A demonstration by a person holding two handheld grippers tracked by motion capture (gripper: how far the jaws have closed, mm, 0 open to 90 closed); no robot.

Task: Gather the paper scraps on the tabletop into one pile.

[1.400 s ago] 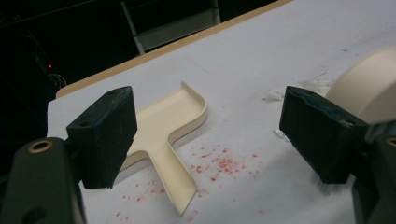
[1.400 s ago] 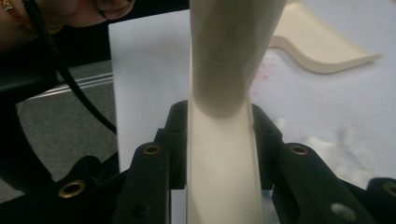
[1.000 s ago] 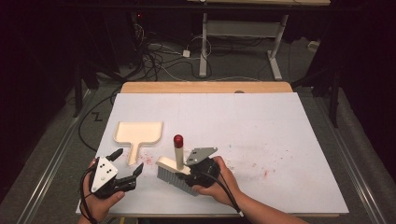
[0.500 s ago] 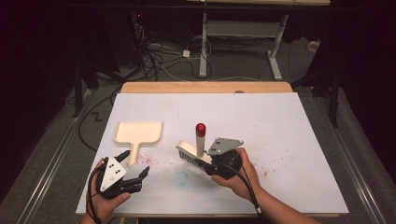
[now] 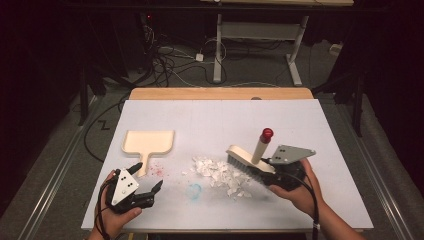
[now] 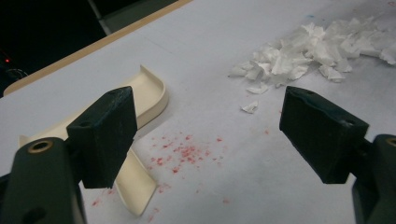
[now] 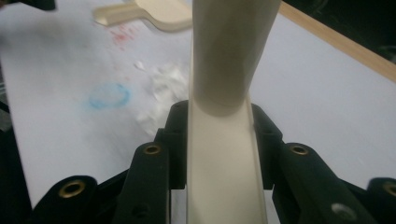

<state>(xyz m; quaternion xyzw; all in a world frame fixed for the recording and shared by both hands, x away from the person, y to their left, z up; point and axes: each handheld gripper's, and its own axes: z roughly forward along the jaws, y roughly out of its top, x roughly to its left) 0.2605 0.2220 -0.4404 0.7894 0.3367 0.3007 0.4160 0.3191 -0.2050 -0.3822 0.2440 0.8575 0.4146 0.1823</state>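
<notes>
A cream brush [image 5: 248, 159] with dark bristles and a red-capped handle [image 5: 266, 134] stands tilted at the table's right front. My right gripper [image 5: 270, 171] is shut on its cream back [image 7: 219, 177], and the handle [image 7: 229, 51] rises in front of the camera. Several white paper scraps [image 5: 220, 173] lie just left of the bristles. A cream dustpan [image 5: 148, 142] lies flat at the left. My left gripper [image 5: 146, 178] is open near the front edge, just right of the pan's handle. Its jaws [image 6: 208, 135] hold nothing, with the dustpan [image 6: 144, 100] and the scraps [image 6: 317, 51] beyond them.
Red specks [image 6: 182, 154] stain the white sheet beside the pan's handle, and a blue ring [image 5: 194, 190] is drawn near the front. A wooden strip [image 5: 220, 93] edges the table's far side. Cables and a metal stand lie on the dark floor beyond.
The right gripper has carried the brush to the right across the table and slightly up. The pile of white scraps now shows left of the bristles. The left gripper has hardly moved.
</notes>
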